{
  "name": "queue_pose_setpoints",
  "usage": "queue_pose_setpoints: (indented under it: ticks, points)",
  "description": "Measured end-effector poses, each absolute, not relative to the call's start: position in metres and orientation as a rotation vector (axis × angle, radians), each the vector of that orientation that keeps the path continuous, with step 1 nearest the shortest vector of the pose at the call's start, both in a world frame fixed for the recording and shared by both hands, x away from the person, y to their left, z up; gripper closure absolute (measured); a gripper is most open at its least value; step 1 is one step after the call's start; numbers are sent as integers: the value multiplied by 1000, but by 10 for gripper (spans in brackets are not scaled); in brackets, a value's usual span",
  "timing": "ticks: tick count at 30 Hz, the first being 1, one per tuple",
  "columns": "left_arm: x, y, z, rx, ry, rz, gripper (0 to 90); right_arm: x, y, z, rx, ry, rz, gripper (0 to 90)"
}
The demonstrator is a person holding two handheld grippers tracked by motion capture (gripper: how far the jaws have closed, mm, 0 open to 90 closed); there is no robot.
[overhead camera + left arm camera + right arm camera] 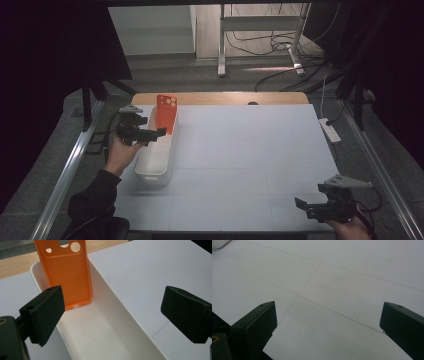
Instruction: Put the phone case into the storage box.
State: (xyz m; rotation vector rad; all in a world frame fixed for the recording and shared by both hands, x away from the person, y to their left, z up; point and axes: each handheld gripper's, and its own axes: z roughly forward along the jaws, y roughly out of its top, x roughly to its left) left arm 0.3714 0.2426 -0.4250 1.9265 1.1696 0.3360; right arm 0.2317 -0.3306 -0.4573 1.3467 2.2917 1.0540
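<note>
The orange phone case stands upright against the far end wall of the white bin, so it stays propped; the left gripper hovers just beside it, jaws wide, holding nothing; the right gripper idles open over bare table, empty.

Matt orange phone case stands in a smooth, glossy white plastic bin.
</note>
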Motion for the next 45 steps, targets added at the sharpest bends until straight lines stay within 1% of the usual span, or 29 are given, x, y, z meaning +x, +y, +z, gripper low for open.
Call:
queue_pose_setpoints:
  ticks: [18,36,45]
  points:
    - [346,237,-423,1944,1113,339,34,232,-331,-457,1350,2292,1052,16]
    - [327,230,-425,1975,1065,399,10,232,-331,-457,1347,2293,1054,16]
    - [317,230,-427,1970,1060,397,3,231,-330,-457,1345,2292,1056,16]
